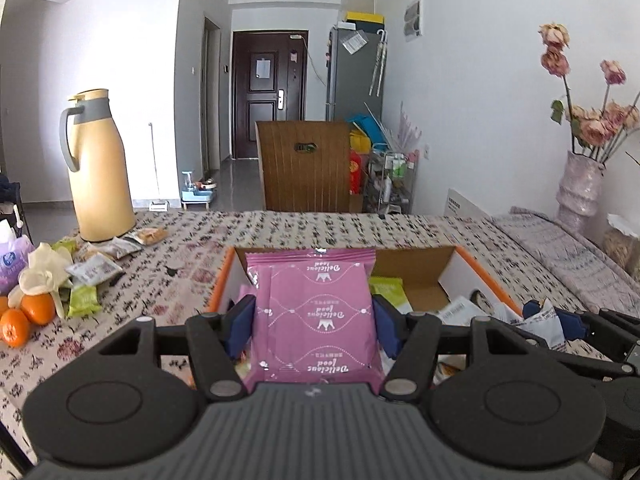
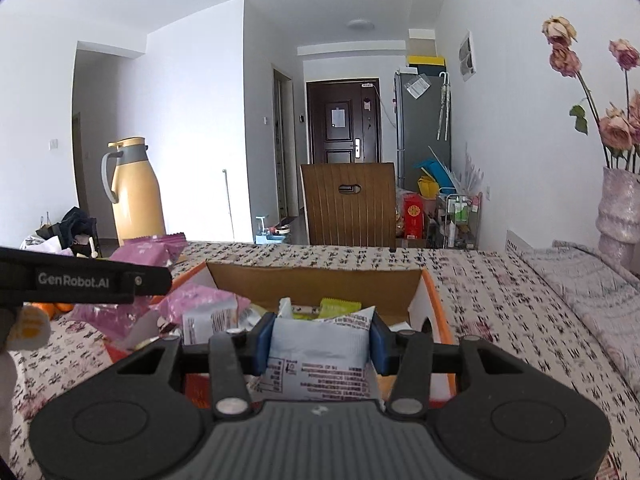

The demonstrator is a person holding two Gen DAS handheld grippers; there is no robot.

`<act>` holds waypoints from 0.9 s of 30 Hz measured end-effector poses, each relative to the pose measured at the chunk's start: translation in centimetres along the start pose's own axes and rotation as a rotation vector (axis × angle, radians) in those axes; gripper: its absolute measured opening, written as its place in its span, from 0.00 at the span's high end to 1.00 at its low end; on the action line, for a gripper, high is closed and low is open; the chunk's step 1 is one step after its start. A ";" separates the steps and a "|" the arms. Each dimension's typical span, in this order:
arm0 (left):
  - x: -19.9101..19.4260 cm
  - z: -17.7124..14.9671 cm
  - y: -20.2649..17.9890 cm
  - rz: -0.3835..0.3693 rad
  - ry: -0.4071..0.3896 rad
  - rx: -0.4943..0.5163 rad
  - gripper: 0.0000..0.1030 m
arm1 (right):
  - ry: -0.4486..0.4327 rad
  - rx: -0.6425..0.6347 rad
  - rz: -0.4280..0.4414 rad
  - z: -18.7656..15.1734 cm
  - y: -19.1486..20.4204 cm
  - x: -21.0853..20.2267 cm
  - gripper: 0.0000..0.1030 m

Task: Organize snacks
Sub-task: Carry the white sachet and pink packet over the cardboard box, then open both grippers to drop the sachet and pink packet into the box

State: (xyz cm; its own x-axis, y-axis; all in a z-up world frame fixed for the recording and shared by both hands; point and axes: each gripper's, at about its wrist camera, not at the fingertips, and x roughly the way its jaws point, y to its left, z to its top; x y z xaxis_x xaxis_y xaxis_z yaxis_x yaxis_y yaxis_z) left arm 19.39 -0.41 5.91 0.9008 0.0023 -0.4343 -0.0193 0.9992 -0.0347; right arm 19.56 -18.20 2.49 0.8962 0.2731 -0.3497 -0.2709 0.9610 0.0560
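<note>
My left gripper (image 1: 314, 326) is shut on a pink snack packet (image 1: 316, 312), its blue pads pressing both side edges, held over the near end of an open orange-edged cardboard box (image 1: 476, 268). My right gripper (image 2: 320, 340) is shut on a pale grey-white snack packet (image 2: 320, 356) above the same box (image 2: 434, 300), which holds several packets, pink, green and white. In the right wrist view the left gripper's black arm (image 2: 84, 280) crosses at the left with the pink packet (image 2: 148, 250) above it. The right gripper (image 1: 556, 320) and its white packet show at the right edge of the left wrist view.
Loose snack packets (image 1: 92, 272), oranges (image 1: 24, 316) and a purple tissue pack (image 1: 12, 260) lie on the patterned tablecloth at the left. A tall yellow thermos jug (image 1: 100, 168) stands behind them. A vase of dried roses (image 1: 580, 188) stands at the right. A wooden chair (image 1: 308, 164) is beyond the table.
</note>
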 end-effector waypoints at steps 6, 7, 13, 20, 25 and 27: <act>2.1 0.9 1.1 0.010 -0.003 -0.019 0.39 | -0.003 -0.003 -0.009 1.2 0.4 2.4 0.55; 2.5 0.9 1.2 0.012 -0.002 -0.024 0.39 | -0.002 -0.005 -0.011 1.3 0.4 2.9 0.55; 5.1 0.8 1.8 0.012 0.012 -0.046 0.39 | 0.010 0.006 -0.030 1.8 0.2 5.8 0.55; 6.4 0.3 2.3 0.003 0.016 -0.054 0.39 | 0.031 0.028 -0.029 1.1 -0.7 8.3 0.55; 7.4 -0.3 2.1 -0.011 0.045 -0.045 0.39 | 0.065 0.047 -0.024 0.3 -1.1 9.2 0.49; 7.2 -0.4 2.3 -0.009 0.036 -0.051 0.38 | 0.068 0.050 -0.025 0.2 -1.3 9.1 0.38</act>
State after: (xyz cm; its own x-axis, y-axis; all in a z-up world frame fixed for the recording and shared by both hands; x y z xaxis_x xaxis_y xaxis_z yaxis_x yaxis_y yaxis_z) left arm 25.64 1.87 2.40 0.8850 -0.0088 -0.4654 -0.0345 0.9958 -0.0844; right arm 28.11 -16.93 -0.60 0.8763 0.2469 -0.4137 -0.2294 0.9689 0.0924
